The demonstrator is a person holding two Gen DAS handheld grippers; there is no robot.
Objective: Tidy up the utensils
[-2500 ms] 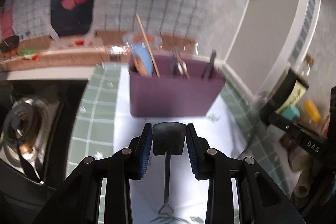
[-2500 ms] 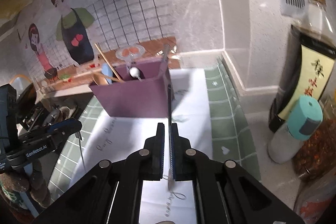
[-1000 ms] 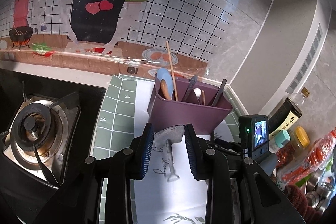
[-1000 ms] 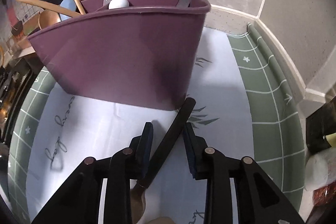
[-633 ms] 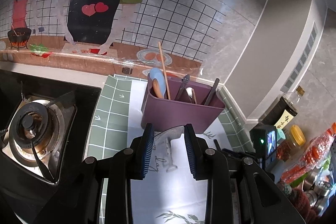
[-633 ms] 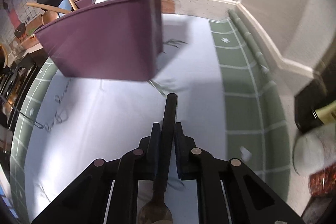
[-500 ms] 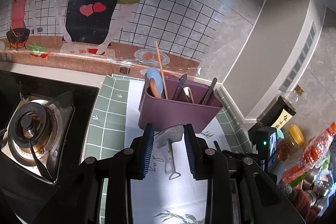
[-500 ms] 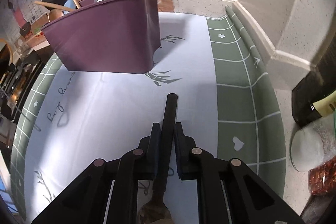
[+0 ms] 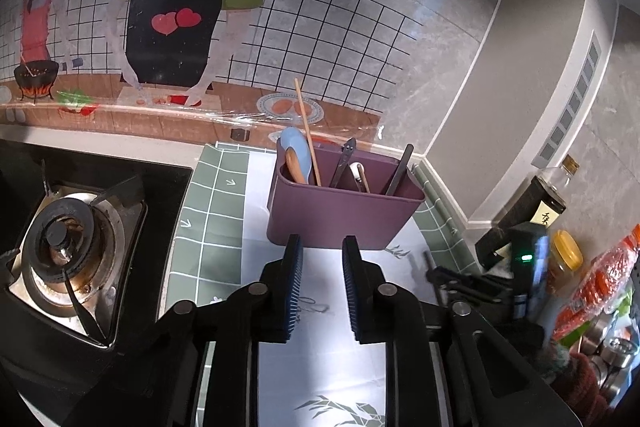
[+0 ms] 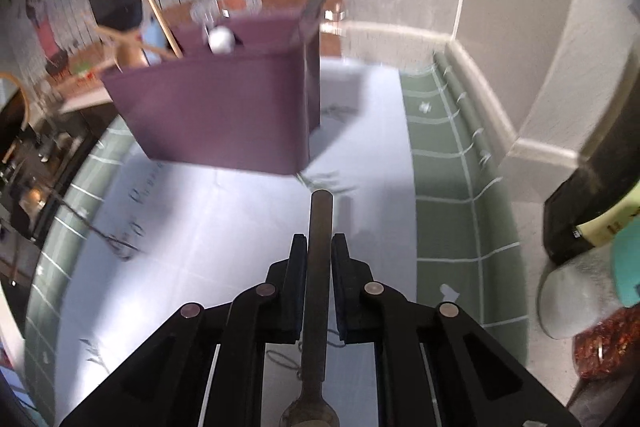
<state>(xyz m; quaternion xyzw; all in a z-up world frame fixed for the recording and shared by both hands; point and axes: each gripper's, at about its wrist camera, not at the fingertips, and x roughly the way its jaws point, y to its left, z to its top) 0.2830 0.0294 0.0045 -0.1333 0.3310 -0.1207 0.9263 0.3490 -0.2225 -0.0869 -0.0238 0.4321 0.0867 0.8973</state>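
A purple utensil holder stands on the white mat, holding a blue spoon, a wooden spoon, a chopstick and dark handles. In front of it, above the mat, is my left gripper. Its jaws are closing, with nothing between the blue pads. My right gripper is closing tight on the dark handle of a spoon, pads pressed on it. The handle tip points at the holder and the bowl lies back near the camera. In the left wrist view the right gripper hovers to the right of the holder.
A gas burner sits left of the green tiled strip. Bottles and jars crowd the right wall corner, and a dark bottle and a teal-capped container stand close by. A thin dark blurred line crosses the mat's left.
The metal-headed utensil held between my left pads is gone from them, and the pads have drawn closer. My right gripper shut on the spoon handle and lifted it off the mat.
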